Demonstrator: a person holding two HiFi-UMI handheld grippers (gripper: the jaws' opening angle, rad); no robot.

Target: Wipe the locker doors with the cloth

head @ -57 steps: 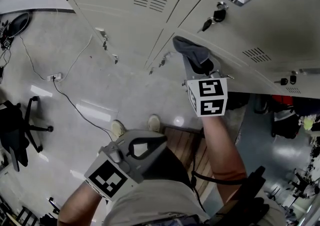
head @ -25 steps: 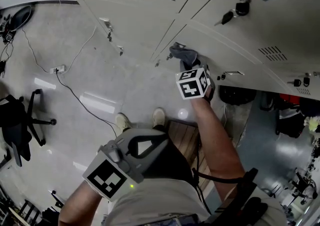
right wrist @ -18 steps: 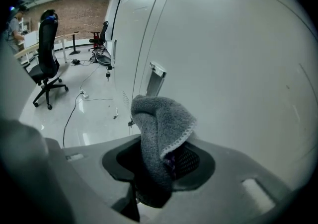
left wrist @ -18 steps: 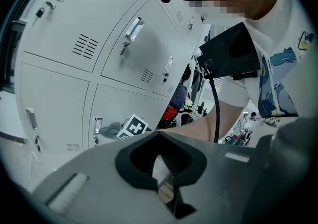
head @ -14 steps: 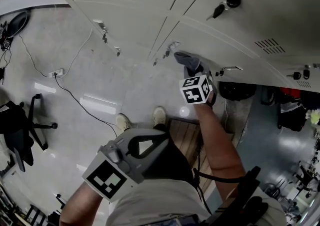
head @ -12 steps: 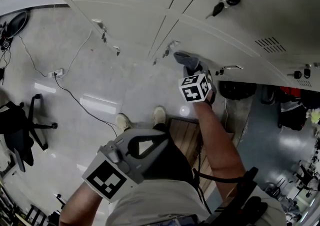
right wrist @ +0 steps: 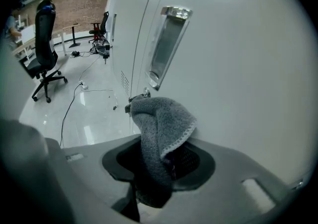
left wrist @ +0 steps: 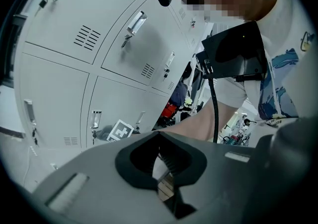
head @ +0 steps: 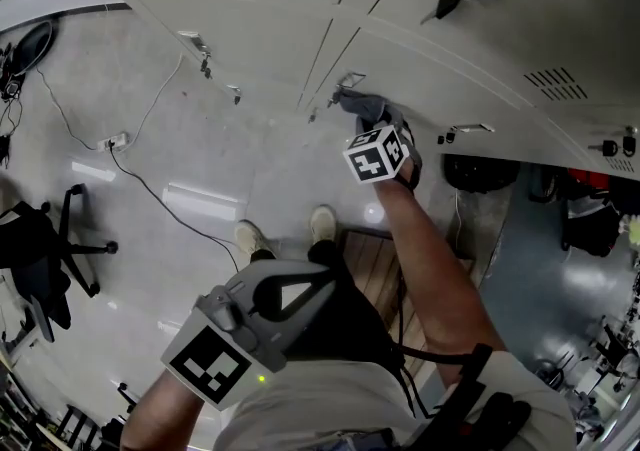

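Grey plastic left gripper [head: 300, 291] with black-and-white square marker [head: 212, 364]; right gripper [right wrist: 159, 166], white marker cube [head: 378, 154] behind its jaws; white blue-printed short-sleeved shirt [left wrist: 280, 84], black cable [left wrist: 215, 113]

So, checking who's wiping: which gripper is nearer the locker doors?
Right. The right gripper holds the cloth at a locker door, near its handle. The left gripper sits back at the person's waist, away from the doors.

The grey plastic left gripper [head: 315, 284] is hanging low, jaws together, empty. The bare right arm [head: 430, 249] is stretching forward; its right gripper [head: 385, 124] is clamping a grey terry cloth [head: 360, 104].
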